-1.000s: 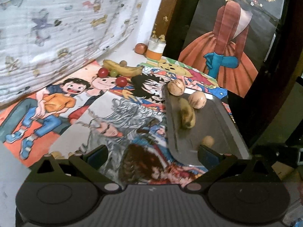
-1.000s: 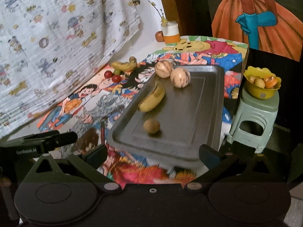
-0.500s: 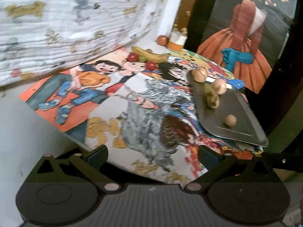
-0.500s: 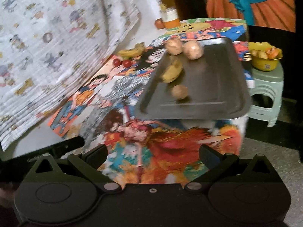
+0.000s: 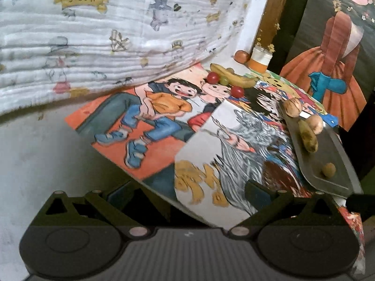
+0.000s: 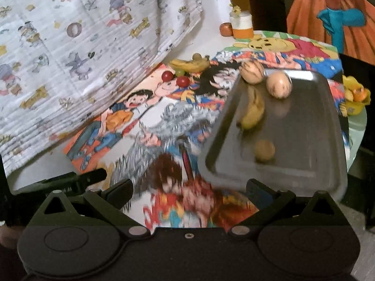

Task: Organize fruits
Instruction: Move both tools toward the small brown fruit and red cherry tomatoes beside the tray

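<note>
A grey metal tray (image 6: 304, 126) lies at the table's right side and holds a banana (image 6: 252, 111), two round brown fruits (image 6: 279, 85) and a small round fruit (image 6: 264, 151). The tray also shows in the left wrist view (image 5: 332, 154). On the table at the back lie another banana (image 6: 189, 64), two red cherries (image 6: 181, 81) and a green grape (image 5: 224, 80). My left gripper (image 5: 187, 192) is open and empty at the table's near edge. My right gripper (image 6: 189, 190) is open and empty in front of the tray.
The table wears a cartoon-print cloth (image 5: 164, 121). A jar (image 6: 242, 24) and a red fruit (image 6: 225, 29) stand at the far corner. A patterned white sheet (image 6: 82, 35) hangs at the left. A yellow bowl (image 6: 356, 96) of fruit sits on a stool at the right.
Both grippers have pulled back from the table, then the right one has come nearer the tray again. The left view has swung left. The fruits have not moved.
</note>
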Action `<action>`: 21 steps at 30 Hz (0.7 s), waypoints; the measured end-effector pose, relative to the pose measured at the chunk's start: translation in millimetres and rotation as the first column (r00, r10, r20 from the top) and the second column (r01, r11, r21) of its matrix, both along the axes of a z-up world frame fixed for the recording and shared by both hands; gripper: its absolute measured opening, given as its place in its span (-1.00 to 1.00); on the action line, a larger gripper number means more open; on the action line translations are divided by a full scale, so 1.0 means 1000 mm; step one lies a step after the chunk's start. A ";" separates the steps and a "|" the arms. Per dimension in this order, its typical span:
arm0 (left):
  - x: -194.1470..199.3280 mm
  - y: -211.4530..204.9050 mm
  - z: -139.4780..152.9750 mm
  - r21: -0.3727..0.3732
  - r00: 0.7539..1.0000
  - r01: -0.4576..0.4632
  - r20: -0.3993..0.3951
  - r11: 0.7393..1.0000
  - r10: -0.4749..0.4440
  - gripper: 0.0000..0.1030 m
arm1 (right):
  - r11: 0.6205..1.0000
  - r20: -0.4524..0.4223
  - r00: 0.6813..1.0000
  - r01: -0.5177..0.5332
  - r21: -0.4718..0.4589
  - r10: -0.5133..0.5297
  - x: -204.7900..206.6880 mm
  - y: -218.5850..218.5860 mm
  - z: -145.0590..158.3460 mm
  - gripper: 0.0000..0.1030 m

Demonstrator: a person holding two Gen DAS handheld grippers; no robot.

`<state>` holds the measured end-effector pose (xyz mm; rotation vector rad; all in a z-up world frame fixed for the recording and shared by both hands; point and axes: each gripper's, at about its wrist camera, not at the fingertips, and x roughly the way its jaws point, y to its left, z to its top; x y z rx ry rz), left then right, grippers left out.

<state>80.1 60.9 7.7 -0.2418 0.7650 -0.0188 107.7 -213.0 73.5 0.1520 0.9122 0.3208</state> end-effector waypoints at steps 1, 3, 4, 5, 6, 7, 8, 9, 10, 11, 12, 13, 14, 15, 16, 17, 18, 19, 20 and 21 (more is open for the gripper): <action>0.004 0.002 0.001 0.002 1.000 0.003 0.003 1.000 -0.003 0.99 | 1.000 -0.013 1.000 -0.009 0.000 0.009 0.008 0.002 0.005 0.99; 0.014 0.005 0.004 0.015 1.000 0.007 0.010 1.000 -0.008 0.99 | 0.999 -0.045 0.998 -0.034 -0.009 0.033 0.025 0.007 0.015 0.99; 0.019 0.006 0.006 0.026 1.000 0.009 0.014 1.000 -0.009 0.99 | 0.999 -0.057 0.997 -0.048 -0.018 0.047 0.034 0.010 0.020 0.99; 0.023 0.007 0.008 0.039 1.000 0.011 0.021 0.999 -0.012 0.99 | 0.998 -0.062 0.996 -0.059 -0.027 0.057 0.042 0.012 0.025 0.99; 0.027 0.008 0.011 0.053 0.999 0.015 0.032 0.998 -0.017 0.99 | 0.997 -0.065 0.996 -0.067 -0.035 0.064 0.050 0.014 0.030 0.99; 0.032 0.009 0.014 0.065 0.999 0.019 0.047 0.998 -0.022 0.99 | 0.997 -0.068 0.995 -0.071 -0.041 0.068 0.060 0.015 0.035 0.99; 0.036 0.010 0.017 0.077 0.998 0.018 0.060 0.997 -0.023 0.99 | 0.997 -0.069 0.995 -0.071 -0.043 0.068 0.069 0.016 0.039 0.99; 0.042 0.010 0.020 0.089 0.997 0.016 0.071 0.996 -0.022 0.99 | 0.997 -0.067 0.996 -0.068 -0.043 0.065 0.077 0.017 0.042 0.99; 0.047 0.010 0.021 0.096 0.997 0.014 0.079 0.995 -0.022 0.99 | 0.997 -0.063 0.996 -0.070 -0.045 0.067 0.088 0.017 0.045 0.99; 0.053 0.011 0.023 0.102 0.996 0.013 0.087 0.995 -0.021 0.99 | 0.996 -0.057 0.996 -0.075 -0.049 0.072 0.098 0.018 0.047 0.99; 0.057 0.011 0.025 0.104 0.995 0.014 0.095 0.995 -0.024 0.99 | 0.996 -0.050 0.996 -0.079 -0.053 0.076 0.107 0.018 0.048 0.99; 0.063 0.011 0.026 0.104 0.995 0.023 0.099 0.994 -0.033 0.99 | 0.995 -0.041 0.996 -0.087 -0.056 0.084 0.119 0.019 0.050 0.99; 0.069 0.011 0.027 0.104 0.994 0.034 0.098 0.994 -0.044 0.99 | 0.993 -0.036 0.995 -0.099 -0.058 0.097 0.130 0.019 0.051 0.99; 0.076 0.011 0.028 0.106 0.994 0.046 0.092 0.993 -0.055 0.99 | 0.992 -0.031 0.994 -0.107 -0.060 0.105 0.140 0.019 0.051 0.99; 0.082 0.011 0.028 0.110 0.994 0.053 0.085 0.993 -0.062 0.99 | 0.992 -0.023 0.994 -0.111 -0.065 0.109 0.155 0.019 0.051 0.99; 0.088 0.012 0.029 0.114 0.994 0.059 0.083 0.992 -0.069 0.99 | 0.991 -0.016 0.993 -0.115 -0.068 0.114 0.169 0.020 0.051 0.99; 0.093 0.011 0.028 0.120 0.994 0.068 0.082 0.991 -0.078 0.99 | 0.990 -0.012 0.993 -0.119 -0.071 0.118 0.180 0.020 0.050 0.99; 0.100 0.011 0.028 0.130 0.993 0.078 0.082 0.988 -0.089 0.99 | 0.991 -0.007 0.993 -0.117 -0.071 0.117 0.197 0.021 0.049 0.99; 0.106 0.010 0.028 0.143 0.991 0.086 0.088 0.986 -0.099 0.99 | 0.991 -0.006 0.994 -0.113 -0.068 0.113 0.211 0.021 0.046 0.99; 0.112 0.009 0.028 0.155 0.990 0.091 0.096 0.984 -0.106 0.99 | 0.992 -0.008 0.994 -0.110 -0.059 0.110 0.224 0.021 0.044 0.99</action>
